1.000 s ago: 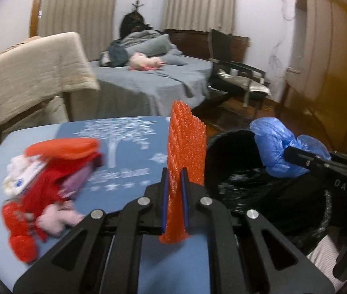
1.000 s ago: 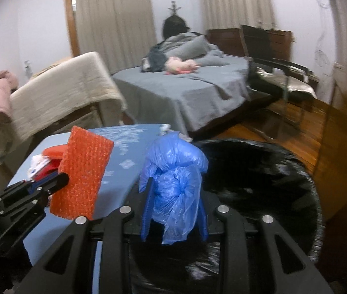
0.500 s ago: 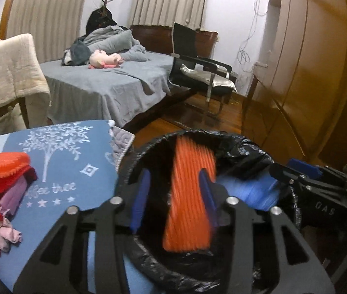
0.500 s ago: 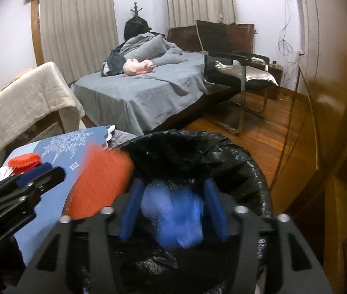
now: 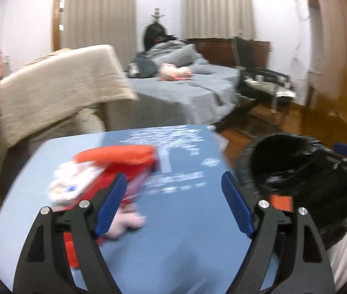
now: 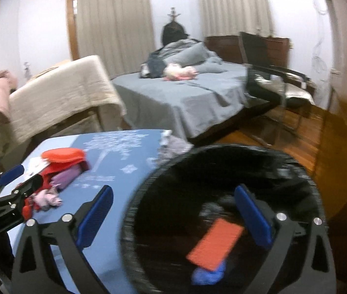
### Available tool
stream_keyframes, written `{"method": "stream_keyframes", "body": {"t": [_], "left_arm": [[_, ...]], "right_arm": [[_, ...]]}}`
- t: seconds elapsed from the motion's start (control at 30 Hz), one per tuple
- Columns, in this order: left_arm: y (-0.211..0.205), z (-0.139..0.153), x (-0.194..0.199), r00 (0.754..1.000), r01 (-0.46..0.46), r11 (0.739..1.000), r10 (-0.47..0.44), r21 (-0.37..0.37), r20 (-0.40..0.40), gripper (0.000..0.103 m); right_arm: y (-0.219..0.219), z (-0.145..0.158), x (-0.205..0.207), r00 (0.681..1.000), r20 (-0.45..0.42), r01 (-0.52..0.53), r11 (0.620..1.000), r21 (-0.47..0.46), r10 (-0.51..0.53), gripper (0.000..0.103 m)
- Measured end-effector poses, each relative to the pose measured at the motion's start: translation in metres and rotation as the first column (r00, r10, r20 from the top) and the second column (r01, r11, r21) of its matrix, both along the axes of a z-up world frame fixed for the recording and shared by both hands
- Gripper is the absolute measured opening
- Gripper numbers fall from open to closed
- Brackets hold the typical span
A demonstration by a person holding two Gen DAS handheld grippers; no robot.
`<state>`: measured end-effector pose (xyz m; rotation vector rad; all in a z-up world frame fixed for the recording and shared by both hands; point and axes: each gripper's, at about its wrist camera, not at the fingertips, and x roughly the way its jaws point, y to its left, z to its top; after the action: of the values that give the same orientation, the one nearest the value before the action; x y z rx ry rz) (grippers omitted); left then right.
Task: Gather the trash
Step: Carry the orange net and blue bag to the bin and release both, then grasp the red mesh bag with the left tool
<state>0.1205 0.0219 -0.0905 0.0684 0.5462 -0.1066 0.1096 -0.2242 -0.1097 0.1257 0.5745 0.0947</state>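
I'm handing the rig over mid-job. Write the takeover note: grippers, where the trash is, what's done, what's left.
Left gripper: open and empty, jaws just opened, over the blue table.
Right gripper: open and empty, jaws just opened, over the black bin.
Done: the orange bubble-wrap piece and the blue plastic bag lie inside the bin.
Left: a pile of trash on the table's left side, red, orange, white and pink bits, too blurred to sort out. Probably pick from there next and carry to the bin at the table's right edge.
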Motion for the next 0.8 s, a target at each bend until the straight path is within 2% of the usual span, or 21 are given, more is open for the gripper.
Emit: {"method": "stream_keyframes", "body": {"t": [0.23, 0.43, 0.7, 0.8], "left_arm": [[0.081, -0.014, -0.012, 0.981, -0.189, 0.981, 0.191, 0.054, -0.034, 0.078], [0.127, -0.039, -0.011, 0.953, -0.279, 0.959, 0.282, 0.043, -0.107, 0.076], [0.136, -0.062, -0.003, 0.947, -0.263, 0.965, 0.26, 0.009, -0.188, 0.062], [0.132, -0.068, -0.002, 0.949, -0.241, 0.97, 0.235, -0.002, -0.209, 0.052]], "right_arm": [[0.068, -0.007, 0.013, 0.989, -0.003, -0.15, 0.989, 0.007, 0.15, 0.097], [0.11, -0.02, 0.017, 0.975, -0.019, -0.223, 0.975, 0.009, 0.223, 0.097], [0.138, -0.033, 0.022, 0.962, -0.049, -0.268, 0.963, -0.016, 0.267, 0.097], [0.143, -0.035, 0.023, 0.96, -0.055, -0.275, 0.961, -0.025, 0.273, 0.097]]}}
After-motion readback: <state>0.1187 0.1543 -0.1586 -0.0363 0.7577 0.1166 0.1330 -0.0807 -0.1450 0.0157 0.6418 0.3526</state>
